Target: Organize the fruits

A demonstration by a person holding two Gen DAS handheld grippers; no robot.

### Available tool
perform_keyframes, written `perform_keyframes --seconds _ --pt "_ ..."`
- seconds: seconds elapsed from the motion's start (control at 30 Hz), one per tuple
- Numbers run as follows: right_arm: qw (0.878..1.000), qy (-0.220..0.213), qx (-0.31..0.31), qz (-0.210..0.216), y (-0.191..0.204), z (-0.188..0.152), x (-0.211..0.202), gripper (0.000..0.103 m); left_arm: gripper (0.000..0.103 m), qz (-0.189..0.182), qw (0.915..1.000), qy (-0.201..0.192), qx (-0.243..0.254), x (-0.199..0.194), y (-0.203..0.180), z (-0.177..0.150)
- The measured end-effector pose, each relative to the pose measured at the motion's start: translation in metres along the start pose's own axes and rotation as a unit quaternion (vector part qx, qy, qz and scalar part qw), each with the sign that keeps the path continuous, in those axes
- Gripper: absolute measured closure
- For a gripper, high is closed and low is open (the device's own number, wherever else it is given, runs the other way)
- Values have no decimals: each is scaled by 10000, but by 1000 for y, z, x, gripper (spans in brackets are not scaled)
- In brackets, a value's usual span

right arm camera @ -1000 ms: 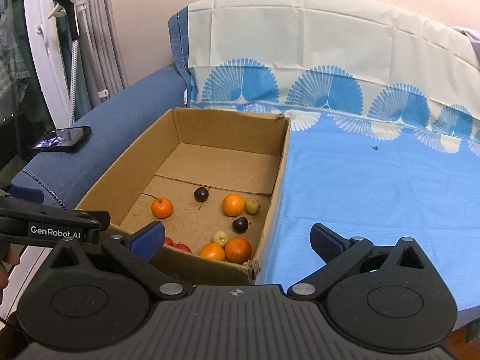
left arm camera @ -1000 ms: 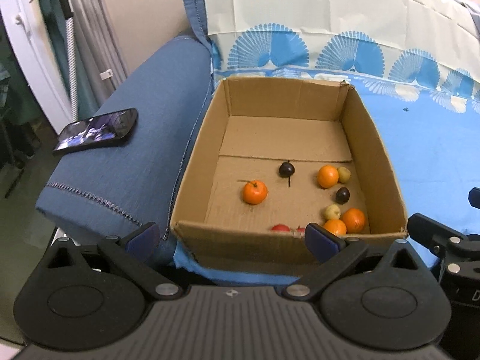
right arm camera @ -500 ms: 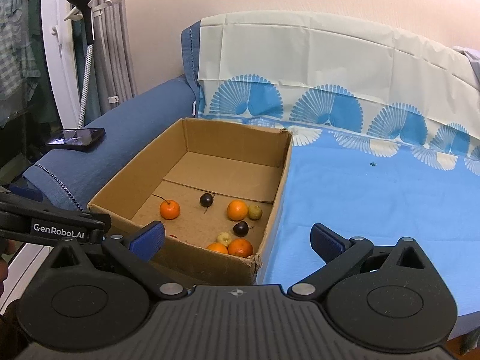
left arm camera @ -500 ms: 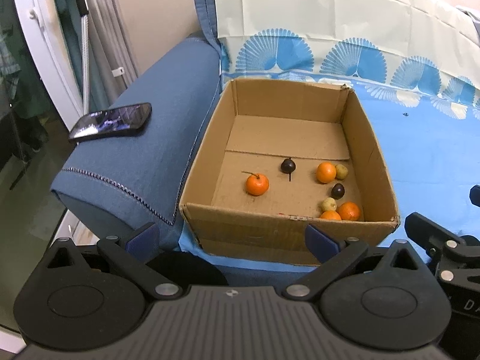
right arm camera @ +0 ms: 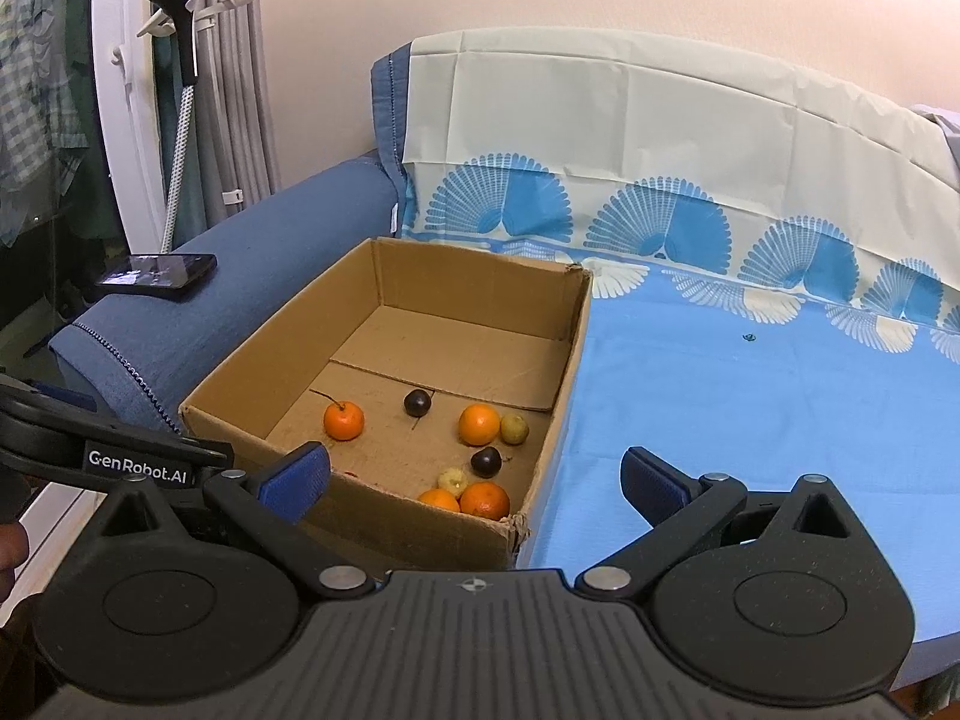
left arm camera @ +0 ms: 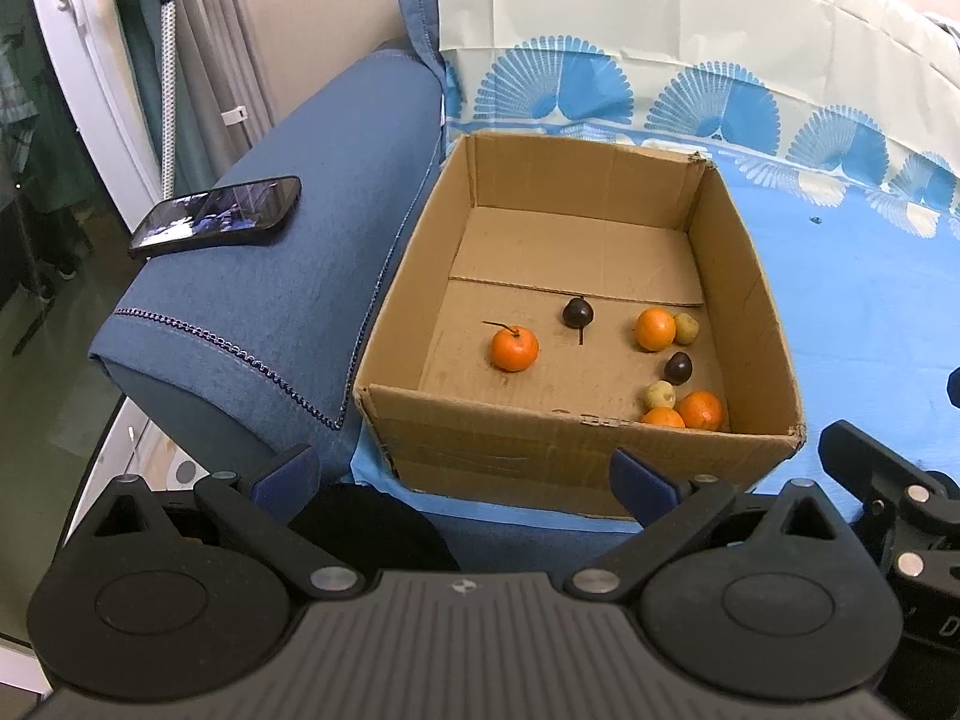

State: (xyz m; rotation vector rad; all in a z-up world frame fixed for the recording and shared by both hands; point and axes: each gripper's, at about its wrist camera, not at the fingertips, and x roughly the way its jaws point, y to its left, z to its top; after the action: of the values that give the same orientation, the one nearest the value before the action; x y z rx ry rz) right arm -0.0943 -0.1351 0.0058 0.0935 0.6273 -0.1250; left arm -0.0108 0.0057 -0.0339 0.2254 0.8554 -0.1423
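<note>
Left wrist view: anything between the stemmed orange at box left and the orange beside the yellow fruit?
Only the dark plum-like fruit, set slightly farther back than the stemmed orange and the other orange; otherwise bare cardboard box floor. The right wrist view agrees.

Both claws, the left claw point(left arm camera: 465, 474) and the right claw point(right arm camera: 477, 477), hover level, fingers spread wide, gripping nothing.

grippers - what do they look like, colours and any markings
Both match: the left gripper and right gripper have matte black bodies with ribbed tops, round side discs, silver pivot bolts and black linkage fingers tipped with blue pads. The left gripper's side reads "GenRobot.AI" in white. No cables visible.
</note>
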Motion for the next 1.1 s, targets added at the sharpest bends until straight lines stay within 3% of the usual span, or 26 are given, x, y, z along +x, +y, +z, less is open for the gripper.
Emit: perform_keyframes --seconds 1.1 --pt "9999 -53 132 79 -4 -1 1 1 0 35 9999 3 143 2 -3 -2"
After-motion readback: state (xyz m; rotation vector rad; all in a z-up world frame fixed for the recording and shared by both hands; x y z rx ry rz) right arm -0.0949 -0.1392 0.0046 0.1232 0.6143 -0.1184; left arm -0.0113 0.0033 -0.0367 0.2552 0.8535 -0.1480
